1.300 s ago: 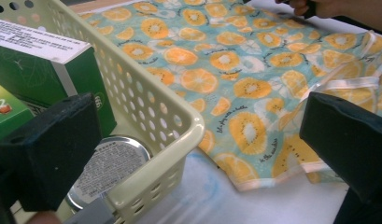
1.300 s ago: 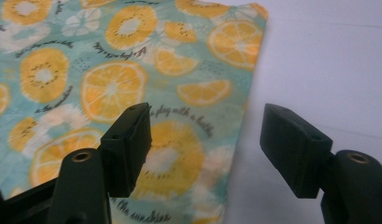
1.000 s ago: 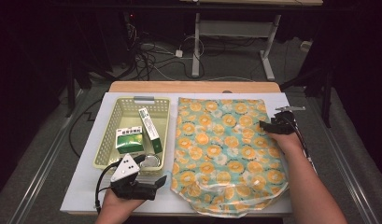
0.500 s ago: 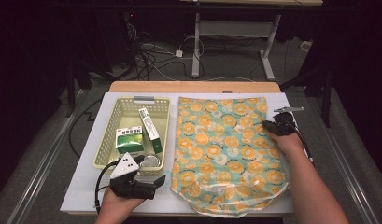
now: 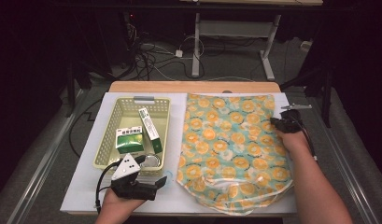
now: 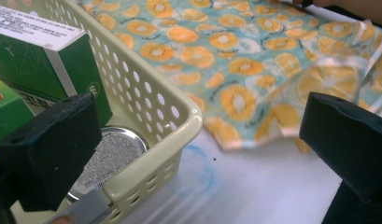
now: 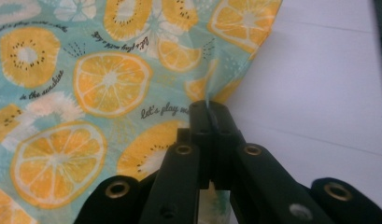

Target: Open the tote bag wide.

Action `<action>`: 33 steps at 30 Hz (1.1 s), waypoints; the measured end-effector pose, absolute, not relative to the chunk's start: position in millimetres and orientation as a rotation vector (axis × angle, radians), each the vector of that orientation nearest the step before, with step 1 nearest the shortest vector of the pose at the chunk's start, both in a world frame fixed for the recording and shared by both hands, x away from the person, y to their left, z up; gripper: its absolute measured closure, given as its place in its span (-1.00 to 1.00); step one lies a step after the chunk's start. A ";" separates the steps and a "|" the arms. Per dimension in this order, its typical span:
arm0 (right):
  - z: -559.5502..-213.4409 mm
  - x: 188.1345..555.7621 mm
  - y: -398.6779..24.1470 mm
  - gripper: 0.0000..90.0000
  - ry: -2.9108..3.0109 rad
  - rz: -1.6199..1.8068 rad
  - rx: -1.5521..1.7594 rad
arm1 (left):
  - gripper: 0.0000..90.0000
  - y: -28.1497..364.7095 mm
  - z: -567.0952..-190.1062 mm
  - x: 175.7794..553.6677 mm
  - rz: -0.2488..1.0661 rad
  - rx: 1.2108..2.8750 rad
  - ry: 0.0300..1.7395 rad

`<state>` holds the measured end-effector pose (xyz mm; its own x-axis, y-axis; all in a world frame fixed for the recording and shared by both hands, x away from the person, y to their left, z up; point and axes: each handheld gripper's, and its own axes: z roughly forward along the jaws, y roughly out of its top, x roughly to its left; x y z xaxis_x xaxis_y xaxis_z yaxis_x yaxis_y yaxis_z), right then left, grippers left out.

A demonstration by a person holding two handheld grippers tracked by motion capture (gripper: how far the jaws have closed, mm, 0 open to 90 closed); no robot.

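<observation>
The right gripper (image 7: 208,109) has just closed its jaws, pinching the bag (image 5: 230,149) edge; the left gripper (image 5: 153,183) waits spread. Next, I think, lift the edge gently.

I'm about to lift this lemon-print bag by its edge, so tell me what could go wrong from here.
1. The right gripper pinches only a thin fold at the edge of the turquoise, orange-slice-print plastic bag; the slick film could slip out when pulled.
2. The bag's near corner lies close to the pale yellow perforated plastic basket; dragging might snag or nudge it.
3. The left gripper, fingers open, sits beside the basket and does not hold the bag down, so the whole bag may slide.
</observation>
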<state>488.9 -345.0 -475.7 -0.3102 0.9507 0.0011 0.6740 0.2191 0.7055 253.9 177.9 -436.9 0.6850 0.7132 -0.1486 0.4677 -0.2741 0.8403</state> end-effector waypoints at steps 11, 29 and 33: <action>-462.1 486.3 -412.2 1.00 1.834 0.792 1.633 | -1.00 179.9 -435.6 253.0 0.356 1.927 0.895; -478.8 394.0 -428.1 0.84 1.883 0.804 1.558 | -1.00 172.3 -435.6 251.7 0.353 1.939 0.858; -472.5 377.5 -425.3 0.49 1.869 0.856 1.544 | -1.00 171.2 -435.2 250.0 0.349 1.937 0.846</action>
<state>377.5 -425.3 -472.5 -0.1771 0.9839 -0.0242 0.6243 0.1313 0.7701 250.0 171.2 -435.2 0.7188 0.6872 -0.1055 0.4134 -0.3004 0.8596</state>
